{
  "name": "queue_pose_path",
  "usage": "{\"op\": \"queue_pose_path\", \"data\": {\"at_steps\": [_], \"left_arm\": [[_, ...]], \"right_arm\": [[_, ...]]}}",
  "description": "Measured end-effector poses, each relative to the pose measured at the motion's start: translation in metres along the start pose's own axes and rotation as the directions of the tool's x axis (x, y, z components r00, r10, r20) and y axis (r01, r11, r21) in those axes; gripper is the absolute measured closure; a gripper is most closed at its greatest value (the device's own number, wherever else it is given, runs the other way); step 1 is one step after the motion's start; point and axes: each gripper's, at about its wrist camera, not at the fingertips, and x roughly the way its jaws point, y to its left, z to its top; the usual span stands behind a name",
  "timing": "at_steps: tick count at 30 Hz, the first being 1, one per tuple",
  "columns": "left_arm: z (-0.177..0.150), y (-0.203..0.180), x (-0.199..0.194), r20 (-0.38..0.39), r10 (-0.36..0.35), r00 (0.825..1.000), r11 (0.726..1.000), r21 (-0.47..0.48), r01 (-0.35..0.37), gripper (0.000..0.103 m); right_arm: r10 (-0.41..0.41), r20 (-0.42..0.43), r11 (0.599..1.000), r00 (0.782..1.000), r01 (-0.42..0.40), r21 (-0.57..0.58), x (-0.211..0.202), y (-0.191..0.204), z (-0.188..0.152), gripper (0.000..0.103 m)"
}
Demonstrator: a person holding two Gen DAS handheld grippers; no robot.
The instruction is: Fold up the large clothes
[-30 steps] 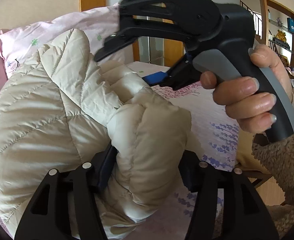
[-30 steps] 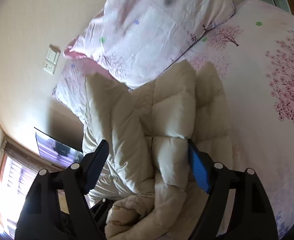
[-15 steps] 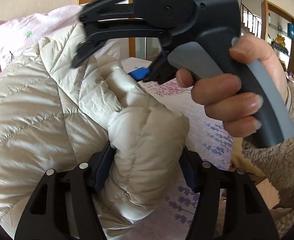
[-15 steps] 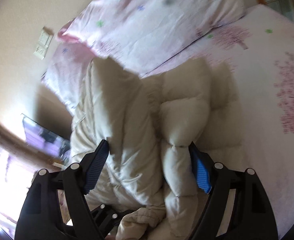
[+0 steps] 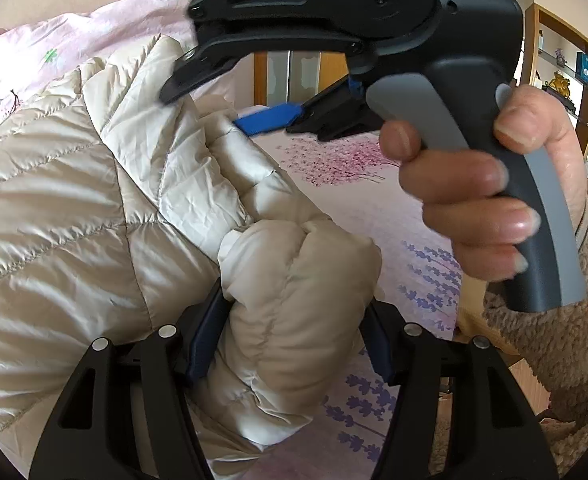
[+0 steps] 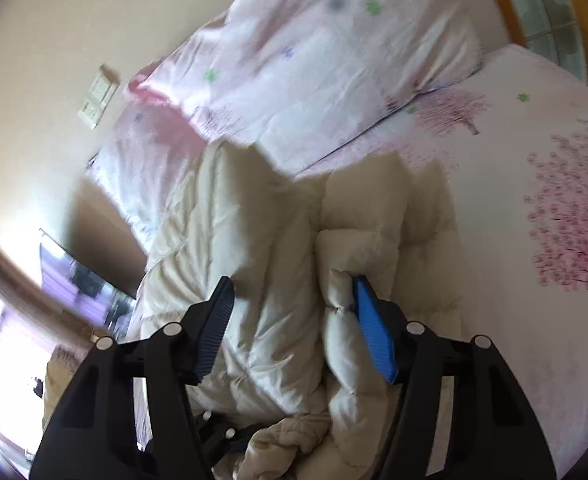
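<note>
My left gripper point(image 5: 294, 332) is clamped on a fat bunched roll of the cream down jacket point(image 5: 93, 208), both pads buried in the puffed fabric, and that grip looks the same as a second ago. Just past its tips the quilted body of the jacket rises up on the left side of that view.

Now the change: my right gripper point(image 6: 294, 320) is closing. A second back its jaws stood wide around the folds; now they are narrower, the blue pad point(image 6: 374, 336) touching a puffy ridge of jacket on its right side, the dark pad point(image 6: 213, 328) on the other side not yet pressing in. So fabric is between the jaws, but I don't call it a grip yet.

From the left view, my right hand point(image 5: 490, 192) has come closer and higher, squeezing the handle.

Beyond the jacket, the flowered bedsheet point(image 6: 554, 220) spreads to the right, and the pink pillow point(image 6: 334, 60) sits farther ahead against the wall.

I judge this as a second hold forming, ready to lift and fold the jacket.
</note>
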Motion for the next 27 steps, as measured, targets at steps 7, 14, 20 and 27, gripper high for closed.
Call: {"op": "queue_pose_path", "data": {"at_steps": [7, 14, 20, 27], "left_arm": [[0.001, -0.007, -0.002, -0.002, 0.003, 1.000, 1.000, 0.000, -0.003, 0.041], [-0.003, -0.020, -0.003, 0.000, 0.020, 1.000, 1.000, 0.006, -0.020, 0.041], [0.001, -0.030, -0.020, 0.022, 0.017, 1.000, 1.000, 0.006, -0.018, 0.040], [0.024, 0.002, -0.085, 0.146, 0.032, 0.989, 0.992, -0.128, -0.014, 0.030]], "right_arm": [[0.020, -0.053, 0.993, 0.998, -0.025, -0.112, 0.013, 0.015, -0.004, 0.051], [0.093, -0.107, 0.991, 0.990, -0.102, -0.090, 0.028, 0.007, -0.007, 0.097], [0.103, -0.068, 0.993, 0.992, -0.107, -0.054, 0.020, -0.001, -0.008, 0.100], [0.118, -0.012, 0.992, 0.993, -0.118, -0.047, -0.003, -0.004, -0.001, 0.100]]}}
